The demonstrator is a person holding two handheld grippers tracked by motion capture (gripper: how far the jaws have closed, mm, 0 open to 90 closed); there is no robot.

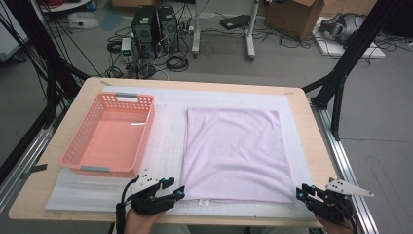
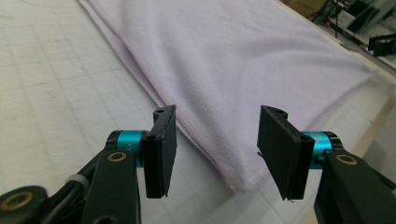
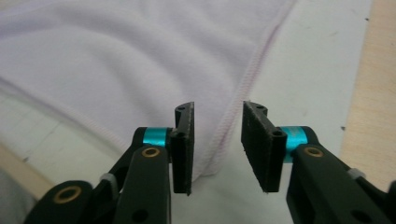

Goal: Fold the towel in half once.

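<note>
Pale lilac cloth, folded flat into a rectangle, lies on a white mat covering a wooden table, with its long axis running away from the person. Both claws sit at the near edge of the table, one at each near corner of the cloth.

The left gripper is released, jaws apart with nothing pressed between them; in the left gripper view the cloth's near left corner lies just ahead of and slightly below the gap. The right gripper is also released; in the right gripper view the stitched hem of the near right corner runs straight into the gap, ahead of the jaws and apart from them.

Each corner is nearest its own-side claw, so a short forward reach by either would likely meet it.

A pink basket stands beyond the left claw, beside the cloth but well apart from it.
</note>
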